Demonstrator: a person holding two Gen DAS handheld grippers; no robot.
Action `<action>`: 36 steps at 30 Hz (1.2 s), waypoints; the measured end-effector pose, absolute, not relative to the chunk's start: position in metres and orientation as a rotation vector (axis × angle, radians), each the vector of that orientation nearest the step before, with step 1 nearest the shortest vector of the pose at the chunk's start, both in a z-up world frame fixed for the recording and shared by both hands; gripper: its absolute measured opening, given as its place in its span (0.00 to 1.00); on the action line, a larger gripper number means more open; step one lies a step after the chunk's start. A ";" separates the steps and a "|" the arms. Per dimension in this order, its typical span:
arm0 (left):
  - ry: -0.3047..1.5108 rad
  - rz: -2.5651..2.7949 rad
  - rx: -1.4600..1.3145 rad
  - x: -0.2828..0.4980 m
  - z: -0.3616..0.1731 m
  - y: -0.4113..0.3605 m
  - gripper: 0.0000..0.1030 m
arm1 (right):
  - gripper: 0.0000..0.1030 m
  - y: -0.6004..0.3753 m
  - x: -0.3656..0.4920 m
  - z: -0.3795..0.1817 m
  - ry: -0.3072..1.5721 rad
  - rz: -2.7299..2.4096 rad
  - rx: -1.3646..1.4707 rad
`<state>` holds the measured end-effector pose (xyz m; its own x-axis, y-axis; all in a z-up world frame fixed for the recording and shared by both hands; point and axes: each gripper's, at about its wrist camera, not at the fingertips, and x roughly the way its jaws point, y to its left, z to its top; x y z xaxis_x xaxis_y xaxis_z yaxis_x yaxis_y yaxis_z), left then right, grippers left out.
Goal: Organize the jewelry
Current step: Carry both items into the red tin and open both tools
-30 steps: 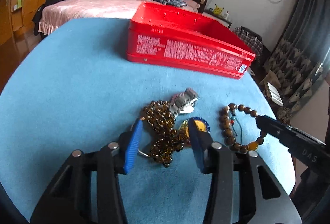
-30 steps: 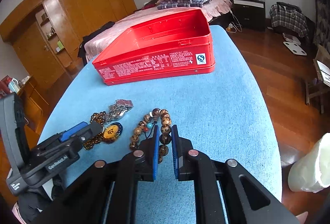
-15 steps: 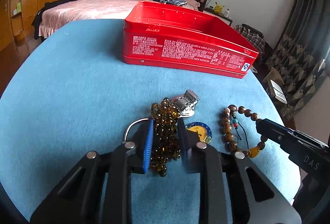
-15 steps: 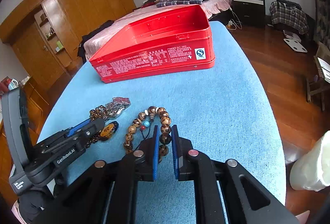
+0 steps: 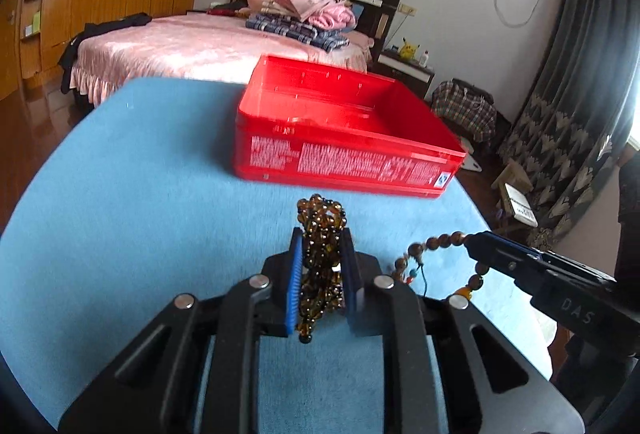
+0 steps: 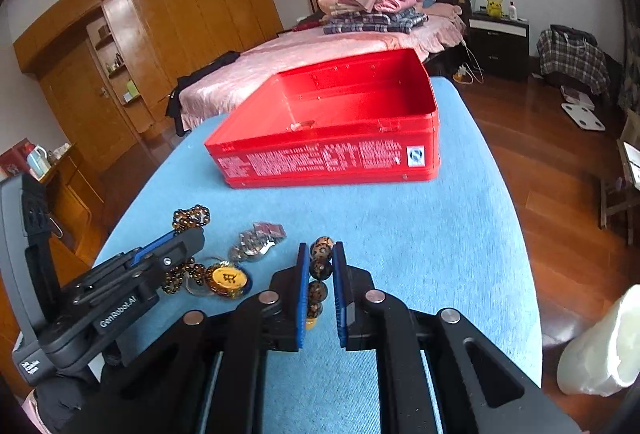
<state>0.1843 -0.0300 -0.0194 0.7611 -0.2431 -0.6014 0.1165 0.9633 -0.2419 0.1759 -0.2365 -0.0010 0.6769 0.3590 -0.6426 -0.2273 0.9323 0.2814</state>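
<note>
Left wrist view: left claw (image 5: 322, 262) now lifting amber necklace (image 5: 320, 234) off table (image 5: 120, 214), was closing on it half second ago; carry to red box (image 5: 340, 142), ahead of claw, likely following. Pads narrow, clamping necklace bunch. Right claw (image 6: 318, 266) nearly closed, gripping wooden bracelet (image 6: 320, 270), raising too. Watch (image 6: 256, 246), pendant (image 6: 228, 280) remaining left of right claw.

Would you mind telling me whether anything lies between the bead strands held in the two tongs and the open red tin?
Nothing visible does. Bare blue cloth runs from the left tongs holding the amber bead strand and the right tongs holding the wooden bead bracelet to the red tin.
</note>
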 end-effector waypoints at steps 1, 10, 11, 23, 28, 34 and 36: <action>0.674 -0.198 -0.194 0.185 -0.017 -0.031 0.16 | 0.11 -0.236 0.177 0.002 0.753 0.333 0.182; 0.641 -0.207 -0.198 0.203 0.006 -0.032 0.16 | 0.11 -0.231 0.194 0.032 0.694 0.338 0.167; 0.637 -0.211 -0.200 0.206 0.008 -0.031 0.15 | 0.11 -0.231 0.198 0.035 0.688 0.340 0.167; 0.545 -0.257 -0.219 0.252 0.050 -0.040 0.15 | 0.11 -0.230 0.244 0.074 0.618 0.365 0.147; 0.515 -0.265 -0.210 0.281 0.062 -0.046 0.16 | 0.11 -0.232 0.272 0.087 0.590 0.365 0.149; 0.583 -0.255 -0.197 0.322 0.048 -0.049 0.20 | 0.16 -0.233 0.307 0.080 0.578 0.313 0.141; 0.612 -0.234 -0.199 0.329 0.043 -0.046 0.28 | 0.44 -0.234 0.313 0.073 0.601 0.284 0.145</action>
